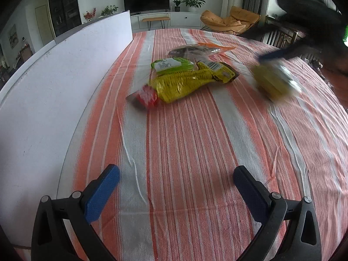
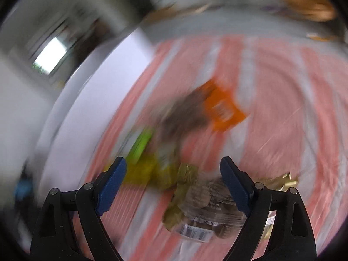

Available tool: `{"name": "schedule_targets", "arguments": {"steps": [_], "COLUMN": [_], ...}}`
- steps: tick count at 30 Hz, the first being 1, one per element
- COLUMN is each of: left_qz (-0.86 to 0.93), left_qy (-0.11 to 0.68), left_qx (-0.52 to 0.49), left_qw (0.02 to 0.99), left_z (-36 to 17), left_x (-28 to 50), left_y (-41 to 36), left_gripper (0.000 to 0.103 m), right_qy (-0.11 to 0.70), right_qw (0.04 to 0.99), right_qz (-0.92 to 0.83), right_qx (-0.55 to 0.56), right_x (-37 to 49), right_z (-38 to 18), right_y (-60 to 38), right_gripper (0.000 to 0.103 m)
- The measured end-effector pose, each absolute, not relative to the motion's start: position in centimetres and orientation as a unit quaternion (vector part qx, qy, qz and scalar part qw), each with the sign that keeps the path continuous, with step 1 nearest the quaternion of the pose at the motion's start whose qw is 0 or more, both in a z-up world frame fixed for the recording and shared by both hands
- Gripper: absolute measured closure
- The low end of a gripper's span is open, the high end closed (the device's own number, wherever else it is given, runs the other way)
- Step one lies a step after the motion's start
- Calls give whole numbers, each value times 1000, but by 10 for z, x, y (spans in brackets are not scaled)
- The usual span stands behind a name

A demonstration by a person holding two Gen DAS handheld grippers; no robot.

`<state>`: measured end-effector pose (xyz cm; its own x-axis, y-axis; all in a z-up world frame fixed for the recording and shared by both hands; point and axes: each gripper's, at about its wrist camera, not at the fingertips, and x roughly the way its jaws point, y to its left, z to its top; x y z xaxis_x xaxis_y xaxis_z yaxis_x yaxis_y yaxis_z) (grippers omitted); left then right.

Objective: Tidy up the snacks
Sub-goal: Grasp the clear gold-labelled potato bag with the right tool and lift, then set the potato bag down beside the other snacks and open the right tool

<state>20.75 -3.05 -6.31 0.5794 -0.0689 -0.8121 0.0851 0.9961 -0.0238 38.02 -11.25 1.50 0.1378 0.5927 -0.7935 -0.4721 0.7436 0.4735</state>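
A pile of snack packets lies mid-table: a yellow packet [image 1: 182, 82] with a red end, a green-and-white packet [image 1: 170, 64] and a dark packet with an orange end [image 1: 202, 50]. A blurred yellow packet [image 1: 274, 80] sits at the right, just below the blurred right gripper [image 1: 274, 54]. My left gripper [image 1: 176, 187] is open and empty, over bare cloth well short of the pile. In the blurred right wrist view, my right gripper [image 2: 174, 184] is open just above a gold-and-clear packet [image 2: 202, 206]; the yellow packet [image 2: 148, 174], green packet [image 2: 141, 145] and orange-ended packet [image 2: 224, 111] lie beyond.
The table wears an orange-and-white striped cloth [image 1: 195, 152]. A white panel [image 1: 54, 76] runs along its left side. Beyond the table stand a TV unit [image 1: 148, 0] and an orange lounge chair [image 1: 230, 19].
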Motion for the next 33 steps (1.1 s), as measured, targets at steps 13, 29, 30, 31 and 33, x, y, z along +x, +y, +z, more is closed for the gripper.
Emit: {"name": "schedule_targets", "arguments": {"steps": [13,29,30,31,33], "left_qz": [-43,-43,-43,-42,-42], "left_qy": [457,457,457,457,457], "left_qx": [9,9,10,11,11], "left_qw": [889,889,889,889,889], "left_z": [-63,-63,-63,-63,-62], "left_x": [207,207,207,207,207], "left_y": [-31,-31,-31,-31,-31], "left_gripper": [0,0,0,0,0], "right_qy": [454,450,452,452,452], "right_qw": [868,888,887,887,888], "right_qz": [194,89,84,83,82], "right_qx": [46,-23,-32,-36,-34], "right_x": [227,199,200,200,199], "right_z": [26,-31,-32,-33,-34], "right_y": [-269,-258,-255,-253,-251], "right_gripper": [13,11,11,11,11]}}
